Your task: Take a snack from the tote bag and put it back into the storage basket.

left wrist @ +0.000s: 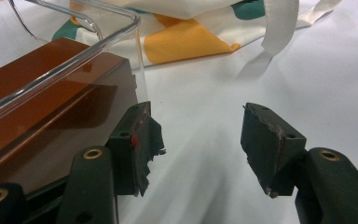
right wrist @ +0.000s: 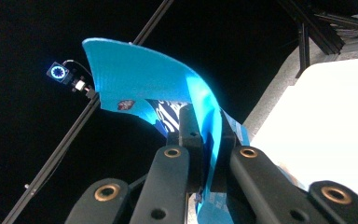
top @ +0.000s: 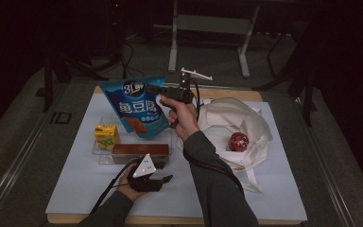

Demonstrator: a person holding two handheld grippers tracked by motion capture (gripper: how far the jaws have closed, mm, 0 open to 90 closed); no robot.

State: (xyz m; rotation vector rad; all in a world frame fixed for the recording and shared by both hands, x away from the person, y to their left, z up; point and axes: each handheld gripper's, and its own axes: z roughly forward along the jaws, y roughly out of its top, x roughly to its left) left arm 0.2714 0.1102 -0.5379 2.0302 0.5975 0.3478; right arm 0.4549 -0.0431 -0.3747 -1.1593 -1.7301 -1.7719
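My right gripper (top: 152, 89) is shut on the top edge of a blue snack bag (top: 136, 108) and holds it hanging above a clear plastic tray (top: 102, 150). The bag's blue rim (right wrist: 168, 79) is pinched flat between the jaws in the right gripper view. In the tray lie a yellow juice carton (top: 106, 135) and a long brown box (top: 141, 150). My left gripper (top: 163, 178) rests low on the white mat by the tray's near right corner, open, with nothing between its fingers (left wrist: 133, 144). The brown box (left wrist: 42, 107) lies just left of it behind the clear wall.
A white cloth tote bag (top: 236, 124) with orange and teal patches lies to the right, a red round tin (top: 239, 141) on it. Its strap (left wrist: 279, 25) trails over the white mat (top: 283, 189). A metal frame (top: 208, 28) stands beyond the table.
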